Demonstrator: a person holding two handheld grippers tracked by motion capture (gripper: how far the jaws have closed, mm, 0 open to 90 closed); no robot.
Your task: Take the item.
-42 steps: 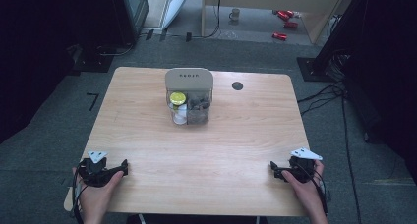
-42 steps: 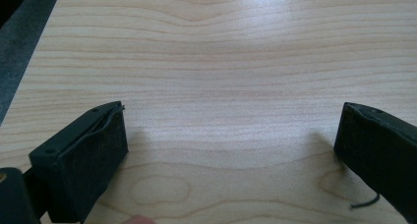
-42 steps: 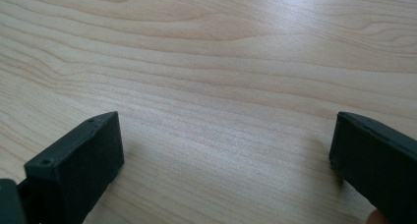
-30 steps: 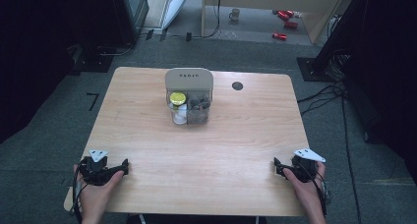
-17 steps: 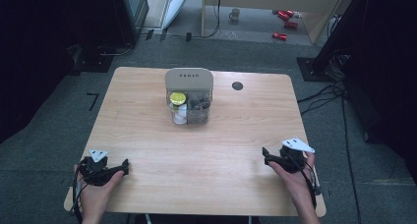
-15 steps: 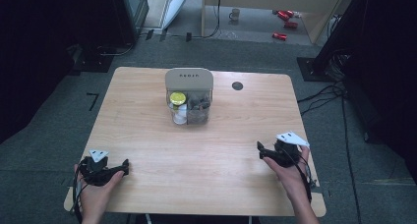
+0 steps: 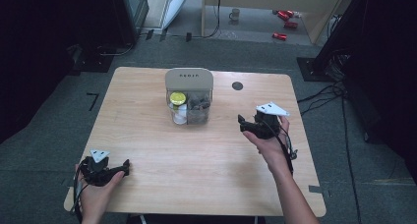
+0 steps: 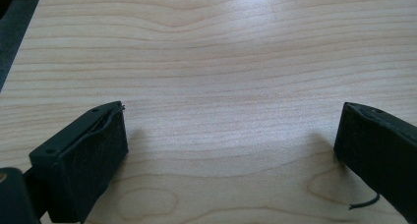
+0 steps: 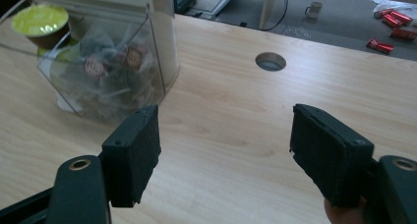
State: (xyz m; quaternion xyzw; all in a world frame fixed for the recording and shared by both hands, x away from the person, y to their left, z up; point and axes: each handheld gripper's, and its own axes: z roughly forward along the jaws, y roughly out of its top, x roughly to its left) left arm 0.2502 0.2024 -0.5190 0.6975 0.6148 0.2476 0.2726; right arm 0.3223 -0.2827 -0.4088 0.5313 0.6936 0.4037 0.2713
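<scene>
Step in hand: the right gripper (image 7: 246,124) reaches toward the clear container (image 7: 191,106), which stands on the table (image 7: 147,150) a little beyond its middle, below a beige lid or back plate (image 7: 189,79).
Right gripper fingers: released, nothing between them; the jaws have just been closing part-way while the hand carries them in, and they are apart from the container.
Left gripper fingers: the left gripper (image 7: 123,166) rests at the near left corner, jaws spread wide over bare wood, grasping nothing.
Doing it well: I would bring the right gripper in level with the container's near right side, slow down before contact, and settle which item or wall is to be taken before pinching. The walls look thin and slick, so a squeeze off-centre could skid the container across the wood.
Contents: a yellow-lidded cup (image 9: 39,20) sits in the left compartment; tea-bag-like sachets (image 9: 105,62) crowd the right one, though what they are is hard to tell through the plastic.
High view adds: both hands at once, the cable hole (image 7: 237,85) at the far right, and the floor beyond.
Right gripper view adds: the sachets' detail and the gap left to the container.
Left gripper view adds: clear wood grain between its own pads (image 8: 93,170).
</scene>
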